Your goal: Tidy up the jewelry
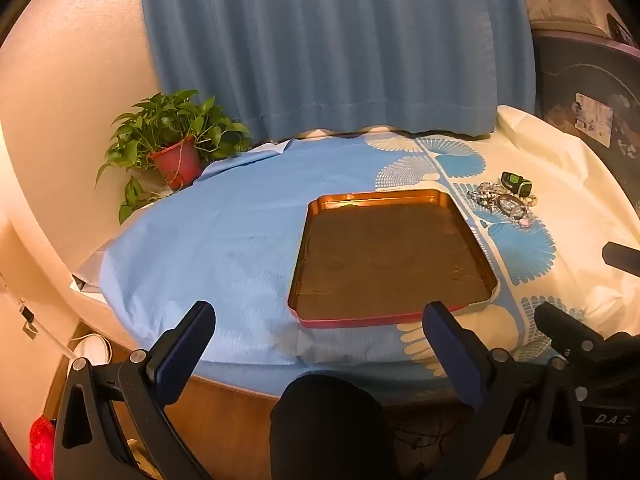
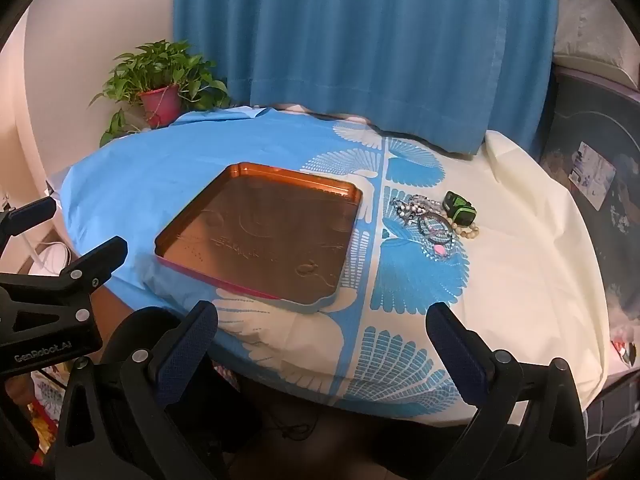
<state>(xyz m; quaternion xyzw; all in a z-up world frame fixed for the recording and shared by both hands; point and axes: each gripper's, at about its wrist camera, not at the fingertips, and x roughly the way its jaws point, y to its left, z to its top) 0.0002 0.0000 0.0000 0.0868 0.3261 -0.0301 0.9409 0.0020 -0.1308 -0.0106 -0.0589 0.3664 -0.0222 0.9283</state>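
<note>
Both hand-held grippers, left [image 1: 320, 316] and right [image 2: 322, 316], wide open, empty, near table edge [image 2: 280, 384]

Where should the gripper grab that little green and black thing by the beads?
Probably the green and black watch by its blocky body, coming from above on the right gripper's side. It sits at the pile's outer edge, so open fingers can straddle it without snagging beads.

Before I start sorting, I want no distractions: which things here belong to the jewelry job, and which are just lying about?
For the job:
- tray
- heap of bracelets and beads
- small green and black box, perhaps

Just lying about:
- potted plant
- curtain
- tablecloth
</note>
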